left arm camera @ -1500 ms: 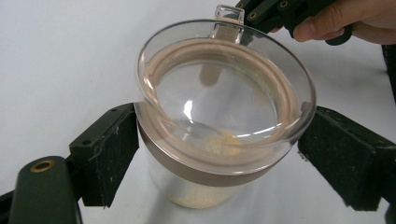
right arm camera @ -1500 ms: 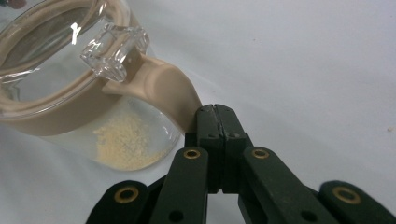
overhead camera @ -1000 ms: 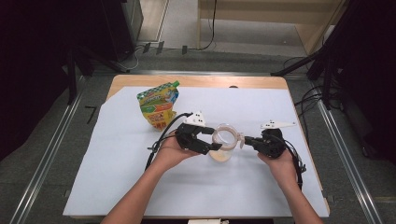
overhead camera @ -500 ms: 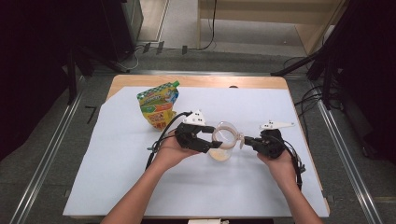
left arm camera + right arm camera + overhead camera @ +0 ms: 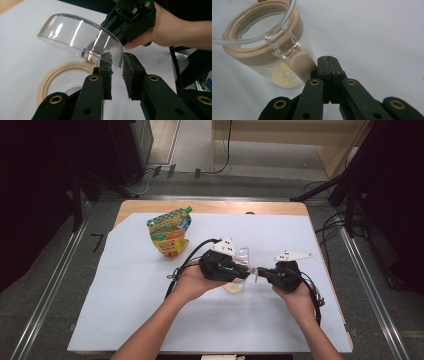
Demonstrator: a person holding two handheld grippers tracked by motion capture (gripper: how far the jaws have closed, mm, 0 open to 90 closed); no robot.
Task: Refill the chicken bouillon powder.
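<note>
A clear jar (image 5: 287,72) with a beige collar (image 5: 257,53) stands on the white sheet, a little pale powder at its bottom. Its clear domed lid (image 5: 80,35) is tilted up on a clear hinge (image 5: 283,43). My left gripper (image 5: 117,63) is open with a narrow gap, and the lid's lower rim sits at that gap, against the left pad. My right gripper (image 5: 327,59) is shut with nothing between its jaws, its tips against the collar's beige tab. In the high view the left gripper (image 5: 246,269) and right gripper (image 5: 260,272) meet over the jar (image 5: 234,286).
A yellow and green spouted pouch (image 5: 171,234) stands behind and left of the jar. The white sheet (image 5: 125,310) covers most of the wooden table (image 5: 210,207). Black cables trail from both grippers along the person's wrists.
The lid has swung up from lying flat over the jar to a tilted, raised stance at the left gripper. Both hands have stayed in place.
</note>
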